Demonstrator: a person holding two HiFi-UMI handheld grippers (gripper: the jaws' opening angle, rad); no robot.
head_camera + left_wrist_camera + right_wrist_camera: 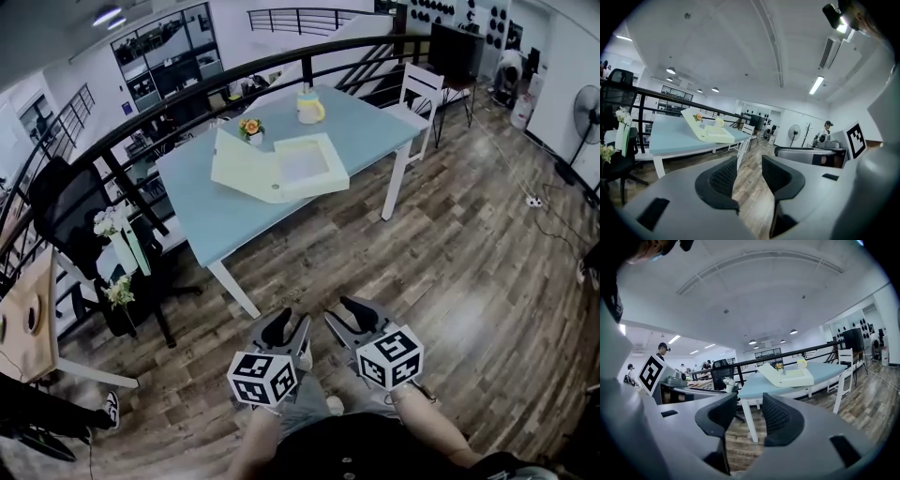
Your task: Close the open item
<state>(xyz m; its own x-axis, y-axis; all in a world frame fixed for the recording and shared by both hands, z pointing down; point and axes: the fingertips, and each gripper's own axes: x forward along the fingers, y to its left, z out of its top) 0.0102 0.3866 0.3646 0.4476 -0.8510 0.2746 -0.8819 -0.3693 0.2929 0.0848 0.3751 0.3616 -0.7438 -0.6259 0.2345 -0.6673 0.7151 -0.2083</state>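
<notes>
well, left of the table (234,220) stands a black chair (64,202); on the table's middle lies the pale box (302,167), open, its lid tilted up on the left, with a small flower pot (249,128) and a yellow cup (309,107) behind it; a white chair (418,94) sits at the table's far right end; well short of the table, over the wood floor, the left gripper (291,324) and right gripper (348,314) hang side by side, each with jaws partly apart and nothing between them
</notes>
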